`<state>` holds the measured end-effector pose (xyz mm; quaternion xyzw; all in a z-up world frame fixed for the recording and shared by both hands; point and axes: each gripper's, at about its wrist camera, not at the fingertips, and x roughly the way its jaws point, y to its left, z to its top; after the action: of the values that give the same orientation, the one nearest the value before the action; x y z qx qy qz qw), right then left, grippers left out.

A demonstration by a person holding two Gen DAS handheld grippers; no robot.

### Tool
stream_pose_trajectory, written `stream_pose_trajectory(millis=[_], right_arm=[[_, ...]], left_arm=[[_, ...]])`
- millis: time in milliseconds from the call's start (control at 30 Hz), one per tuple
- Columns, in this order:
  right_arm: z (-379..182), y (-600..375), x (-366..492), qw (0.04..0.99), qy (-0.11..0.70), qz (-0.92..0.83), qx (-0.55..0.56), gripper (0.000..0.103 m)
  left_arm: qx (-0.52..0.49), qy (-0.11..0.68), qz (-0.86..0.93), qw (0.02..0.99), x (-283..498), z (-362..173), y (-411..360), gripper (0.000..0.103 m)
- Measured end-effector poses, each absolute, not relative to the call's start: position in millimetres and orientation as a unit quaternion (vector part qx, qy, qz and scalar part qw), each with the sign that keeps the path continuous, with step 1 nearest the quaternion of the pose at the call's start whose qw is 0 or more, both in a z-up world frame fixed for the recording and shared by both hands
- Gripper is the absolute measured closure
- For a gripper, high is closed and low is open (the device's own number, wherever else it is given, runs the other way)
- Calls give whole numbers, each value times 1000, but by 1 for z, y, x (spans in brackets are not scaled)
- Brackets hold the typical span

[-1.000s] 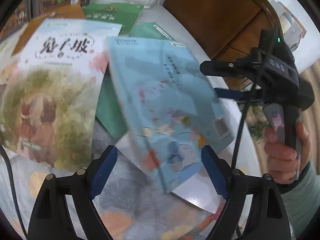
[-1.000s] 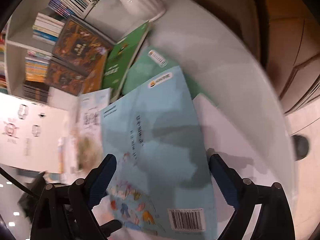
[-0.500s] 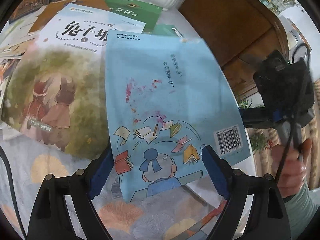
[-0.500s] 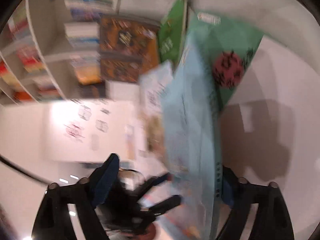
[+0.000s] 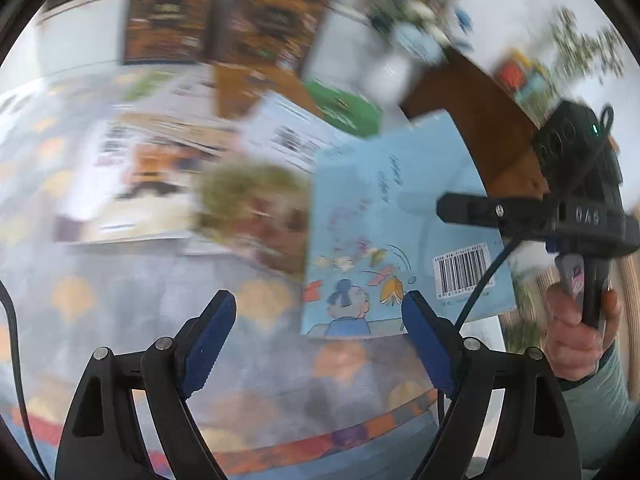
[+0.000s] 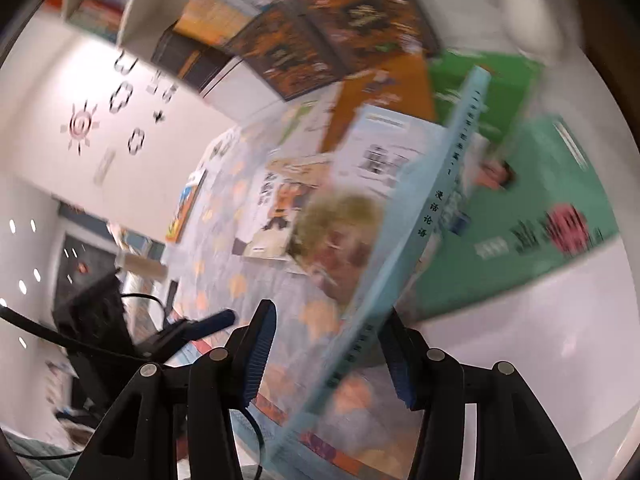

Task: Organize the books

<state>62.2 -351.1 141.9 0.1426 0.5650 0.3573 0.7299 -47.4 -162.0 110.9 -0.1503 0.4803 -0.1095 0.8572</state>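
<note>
Books [image 5: 168,184] fill the upper left of the left wrist view; the patterned cloth [image 5: 120,304] at lower left lies bare.

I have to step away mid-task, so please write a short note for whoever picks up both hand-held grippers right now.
Right hand-held gripper: its jaws have just been closing around the light blue book, which is lifted and tilted between them; I cannot tell whether the pads press on it yet.
Left hand-held gripper: open, empty.
Other books lie scattered on the patterned cloth; a bookshelf stands behind.
Done: one book picked up. Left: place it, then the rest.
</note>
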Motion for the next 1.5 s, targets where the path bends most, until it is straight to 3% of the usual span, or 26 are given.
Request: stream_pose_trajectory(millis=[200, 333, 467, 633, 733, 800, 900, 1200, 1233, 1267, 1300, 1500], right_arm=[[159, -278, 73, 718, 554, 403, 121, 45], [133, -237, 87, 683, 590, 408, 137, 40], [122, -261, 80, 692, 580, 395, 169, 39], [76, -276, 71, 698, 628, 317, 135, 39], [60, -268, 57, 724, 624, 272, 110, 39], [54, -262, 52, 739, 616, 248, 111, 42], [48, -257, 46, 753, 604, 224, 132, 49], [52, -232, 31, 795, 571, 146, 142, 52], [52, -230, 28, 794, 571, 144, 150, 53], [49, -227, 26, 790, 575, 142, 159, 55], [47, -224, 24, 786, 579, 139, 167, 54], [44, -233, 11, 783, 563, 130, 231, 55]], left_arm=[[-175, 456, -19, 872, -72, 124, -90, 20], [-202, 456, 23, 867, -77, 120, -51, 20], [-180, 468, 19, 865, -67, 111, -47, 20], [-174, 503, -10, 847, -31, 86, -53, 20], [-184, 527, -25, 829, -8, 66, -46, 21], [-177, 537, -36, 824, 1, 57, -44, 32], [-175, 555, -59, 811, 17, 42, -38, 32], [-128, 595, -129, 783, 49, 15, -31, 32], [-110, 591, -142, 787, 48, 16, -34, 34], [-100, 590, -151, 787, 47, 17, -35, 51], [-82, 592, -151, 787, 47, 16, -36, 56], [-92, 591, -200, 776, 47, 15, -24, 62]])
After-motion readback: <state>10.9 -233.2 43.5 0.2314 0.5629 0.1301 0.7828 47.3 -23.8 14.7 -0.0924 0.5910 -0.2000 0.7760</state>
